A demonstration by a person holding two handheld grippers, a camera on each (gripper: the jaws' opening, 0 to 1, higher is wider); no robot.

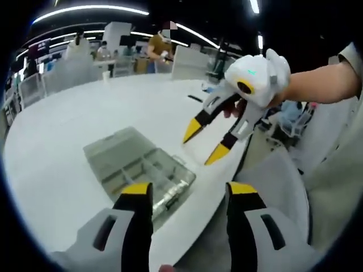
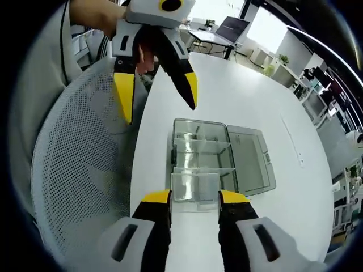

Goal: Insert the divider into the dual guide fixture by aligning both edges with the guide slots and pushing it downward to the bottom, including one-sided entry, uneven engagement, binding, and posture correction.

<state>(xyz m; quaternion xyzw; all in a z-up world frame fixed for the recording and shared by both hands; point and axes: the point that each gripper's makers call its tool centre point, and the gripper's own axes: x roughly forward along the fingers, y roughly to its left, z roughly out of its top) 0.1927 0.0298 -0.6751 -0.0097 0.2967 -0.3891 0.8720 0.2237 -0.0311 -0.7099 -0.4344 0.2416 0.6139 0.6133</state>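
On white table (image 2: pixel 238 102), clear compartment box (image 2: pixel 201 153) lies open.

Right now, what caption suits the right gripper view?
Two open grippers hover above a clear compartment box on a white table.

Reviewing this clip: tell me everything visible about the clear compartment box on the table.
The clear compartment box looks like see-through plastic, rectangular, split by thin clear partitions into several compartments. Its lid is swung fully open and lies flat beside it. It rests flat on the white table, near the edge by a mesh chair. The left gripper and right gripper hover above it, both open and empty, apparently not touching it. The left gripper view shows something shiny in a near compartment, too blurred to identify.
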